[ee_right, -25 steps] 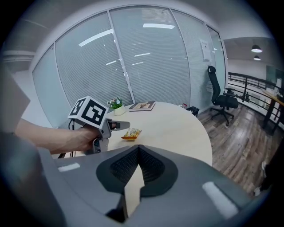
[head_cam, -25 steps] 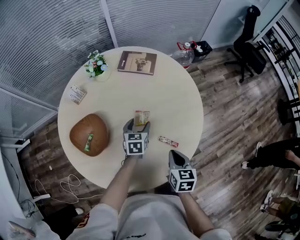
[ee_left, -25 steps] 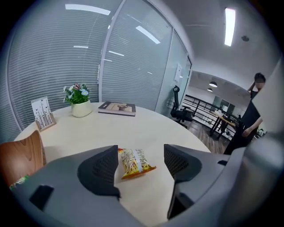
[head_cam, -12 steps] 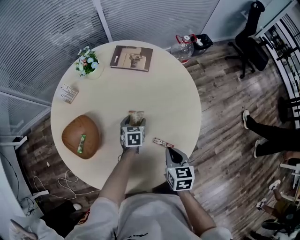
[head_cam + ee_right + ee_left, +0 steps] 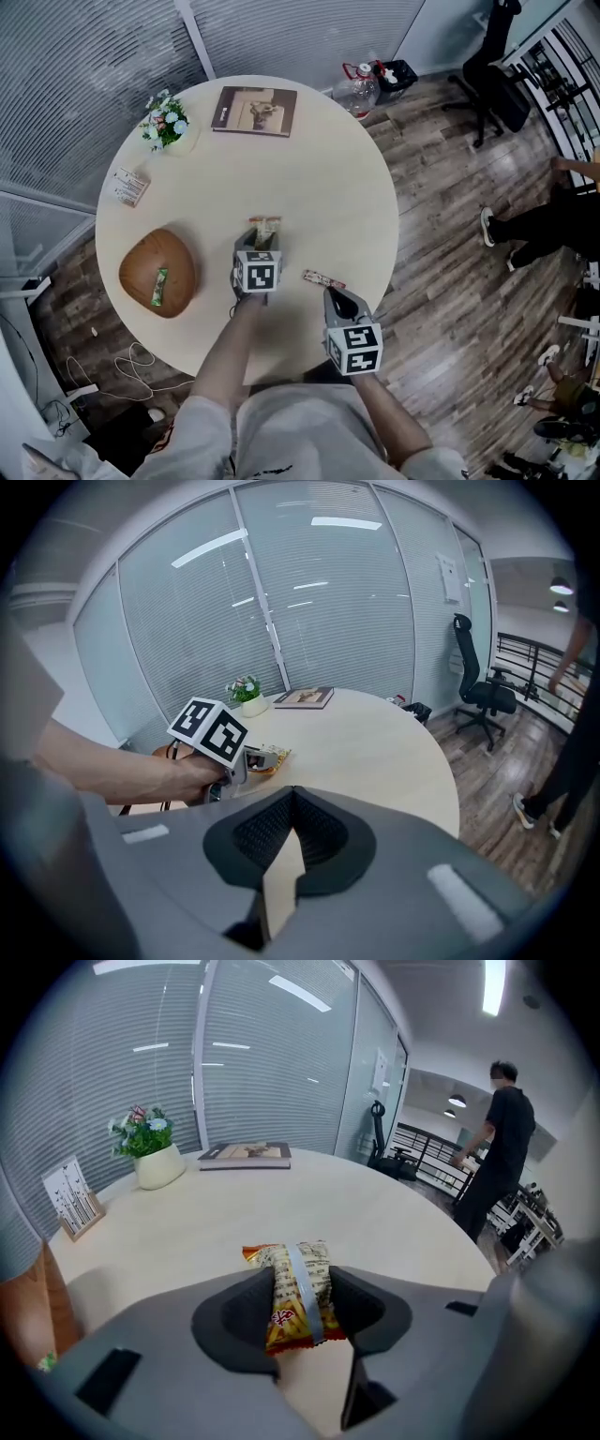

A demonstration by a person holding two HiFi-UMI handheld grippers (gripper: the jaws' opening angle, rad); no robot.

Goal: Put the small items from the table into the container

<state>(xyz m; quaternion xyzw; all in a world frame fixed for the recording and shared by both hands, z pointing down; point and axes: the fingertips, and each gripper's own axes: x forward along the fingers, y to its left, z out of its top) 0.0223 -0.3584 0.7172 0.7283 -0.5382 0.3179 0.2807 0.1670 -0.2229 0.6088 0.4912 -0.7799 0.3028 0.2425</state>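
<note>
On the counter (image 5: 319, 178), left gripper (image 5: 298, 1312) closing on the snack packet (image 5: 298, 1269)
Jaws wide a moment ago now pinch its sides, ready for lifting to the brown container (image 5: 157, 272); right gripper (image 5: 292, 803) jaws sit pressed together, empty.

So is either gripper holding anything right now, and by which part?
Left gripper: jaws closing on the snack packet, pads against its two long sides, packet lying on the table. Right gripper: shut, nothing in it.
</note>
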